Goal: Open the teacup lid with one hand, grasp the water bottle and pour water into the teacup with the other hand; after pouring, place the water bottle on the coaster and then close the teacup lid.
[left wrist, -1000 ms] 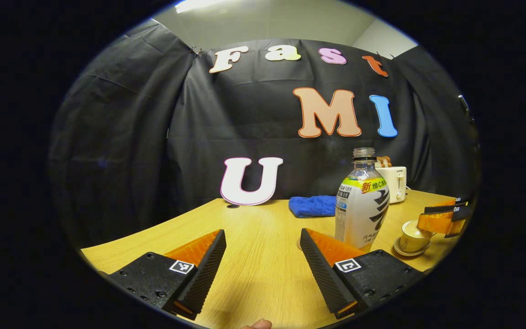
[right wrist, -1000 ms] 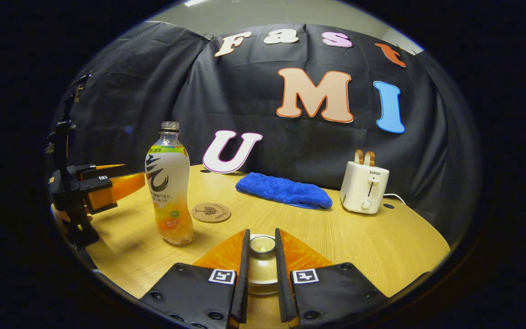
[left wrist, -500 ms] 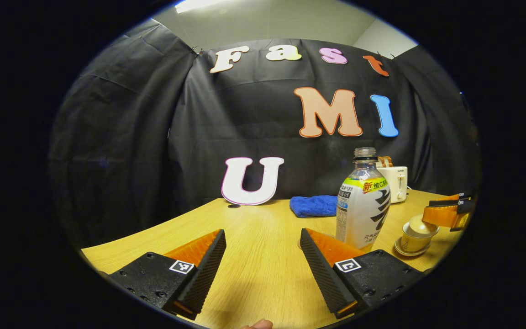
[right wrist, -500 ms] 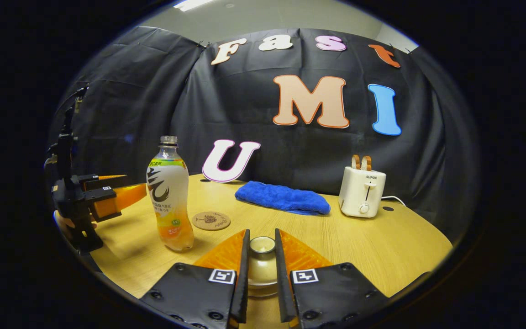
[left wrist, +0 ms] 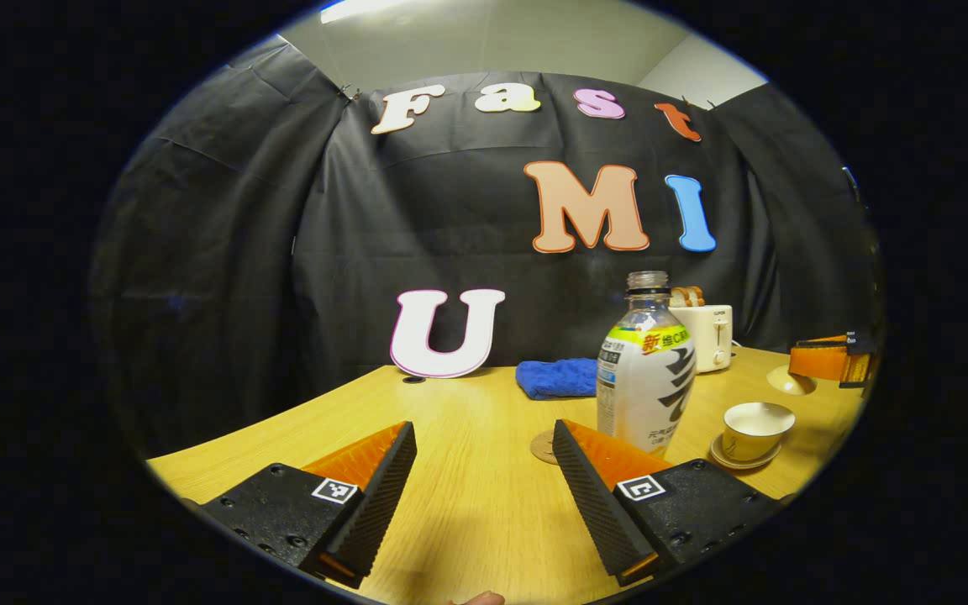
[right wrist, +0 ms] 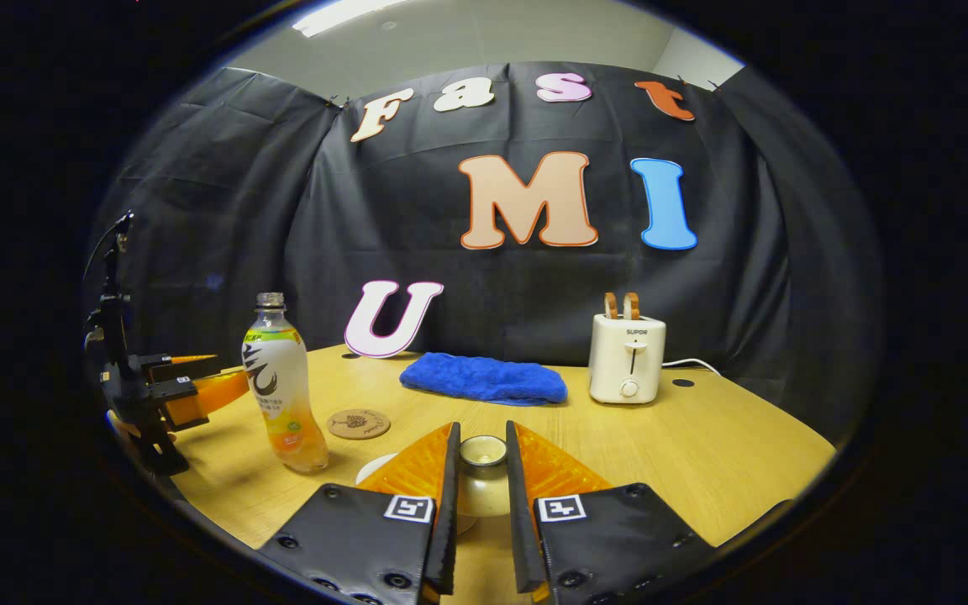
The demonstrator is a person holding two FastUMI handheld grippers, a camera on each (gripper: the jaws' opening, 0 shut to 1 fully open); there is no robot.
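Bare table (left wrist: 467,470) lies ahead of the left claw (left wrist: 484,491); the water bottle (left wrist: 645,370) blocks its right.

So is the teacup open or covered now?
Open. The teacup shows its bare rim, and the right claw holds the lid away from it.

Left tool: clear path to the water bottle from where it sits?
Probably yes. The left tool is open and empty, and the clear plastic water bottle with the white label stands upright just ahead and right of it, with only bare wooden table between.
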